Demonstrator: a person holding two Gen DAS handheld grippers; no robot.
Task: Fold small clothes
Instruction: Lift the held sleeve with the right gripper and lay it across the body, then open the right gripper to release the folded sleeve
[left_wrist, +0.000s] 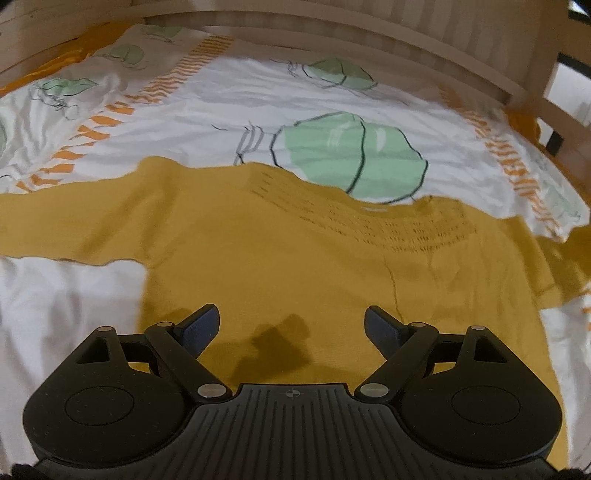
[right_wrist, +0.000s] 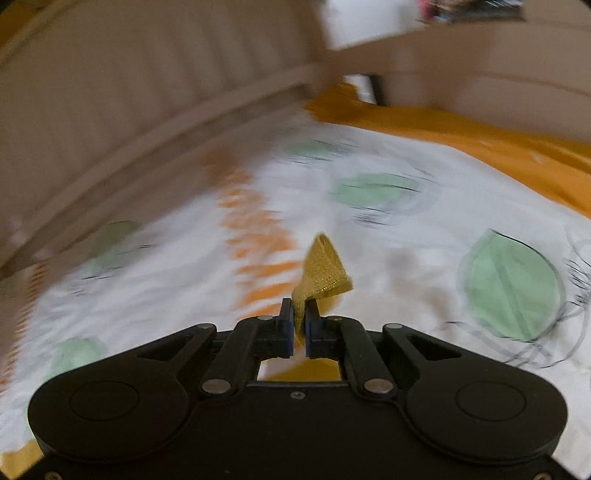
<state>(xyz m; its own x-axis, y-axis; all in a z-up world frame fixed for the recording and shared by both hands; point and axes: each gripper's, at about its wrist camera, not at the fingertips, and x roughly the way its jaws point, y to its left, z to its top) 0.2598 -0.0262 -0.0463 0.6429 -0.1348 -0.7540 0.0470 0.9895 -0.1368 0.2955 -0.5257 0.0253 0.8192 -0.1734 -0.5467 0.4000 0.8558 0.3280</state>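
Note:
A mustard yellow knit sweater (left_wrist: 280, 251) lies spread flat on the bedsheet (left_wrist: 207, 107), neckline toward the far side, one sleeve stretched to the left. My left gripper (left_wrist: 291, 325) is open and hovers just above the sweater's lower body, touching nothing. In the right wrist view my right gripper (right_wrist: 299, 314) is shut on a ribbed mustard edge of the sweater (right_wrist: 325, 273), which sticks up between the fingers above the sheet (right_wrist: 388, 240). That view is motion-blurred.
The sheet is white with green leaf prints (left_wrist: 351, 155) and orange stripes (left_wrist: 155, 92). A wooden bed frame (left_wrist: 369, 33) curves along the far side; it also shows in the right wrist view (right_wrist: 110, 110). An orange blanket (right_wrist: 480, 147) lies at the sheet's far right edge.

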